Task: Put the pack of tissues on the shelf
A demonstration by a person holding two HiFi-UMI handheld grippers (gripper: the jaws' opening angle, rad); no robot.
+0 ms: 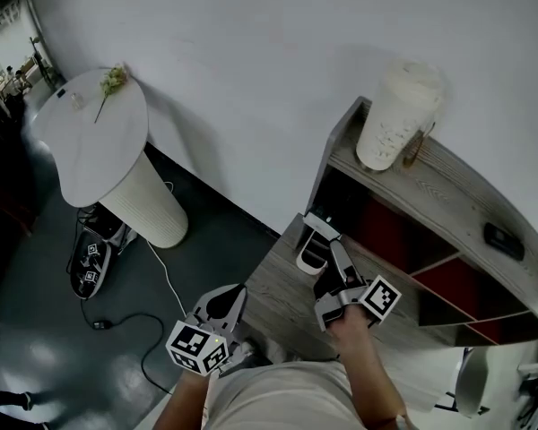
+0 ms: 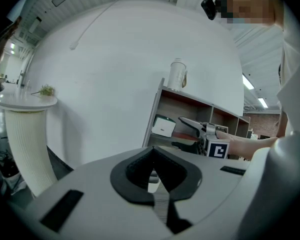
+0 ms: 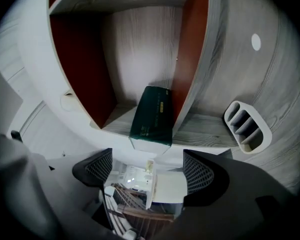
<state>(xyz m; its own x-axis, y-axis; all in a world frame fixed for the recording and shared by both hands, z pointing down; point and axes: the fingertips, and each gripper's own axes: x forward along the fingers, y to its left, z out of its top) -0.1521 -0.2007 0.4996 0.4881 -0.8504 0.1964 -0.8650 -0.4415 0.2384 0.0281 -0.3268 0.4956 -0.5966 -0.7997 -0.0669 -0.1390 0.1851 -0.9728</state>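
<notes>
The pack of tissues (image 3: 151, 116), the only one I count, lies just past my right tongs (image 3: 147, 170), whose jaws stand wide apart and clear of it. My left tongs (image 2: 151, 158) are pinched together on nothing. The pack rests in the end compartment of the shelf (image 3: 140, 59), just beside a red divider (image 3: 191, 54), with its green face up and its long axis running inward toward the back wall. Only the left gripper view shows the single white jar (image 2: 177, 74) on top.
</notes>
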